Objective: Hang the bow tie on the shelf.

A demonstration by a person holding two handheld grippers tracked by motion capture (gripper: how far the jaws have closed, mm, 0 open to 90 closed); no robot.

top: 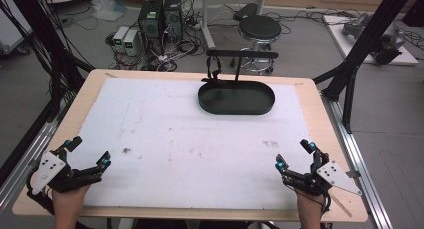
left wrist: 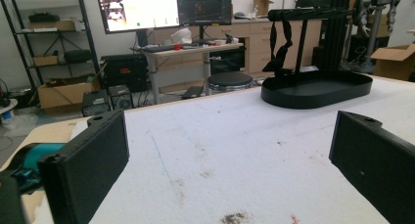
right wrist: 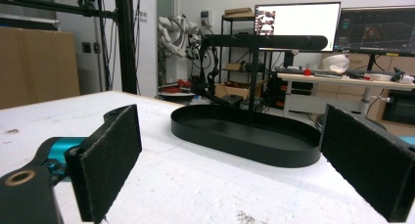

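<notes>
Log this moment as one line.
left gripper: open, empty | right gripper: open, empty | black tray stand: far side, strap hanging, untouched

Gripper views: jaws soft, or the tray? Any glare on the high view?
Left gripper view: jaws near the lens look soft, black tray fairly sharp. Right gripper view: same, tray crisp. High view: even light, no glare on the white sheet, faint shadows under both grippers.

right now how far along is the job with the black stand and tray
Nothing looks done yet. The left tongs and right tongs both sit open and empty at the near edge of the table, far from the black oval tray. A dark strap-like item hangs from the stand's crossbar. Nothing is in hand; reaching the stand and handling the item seems to remain.
</notes>
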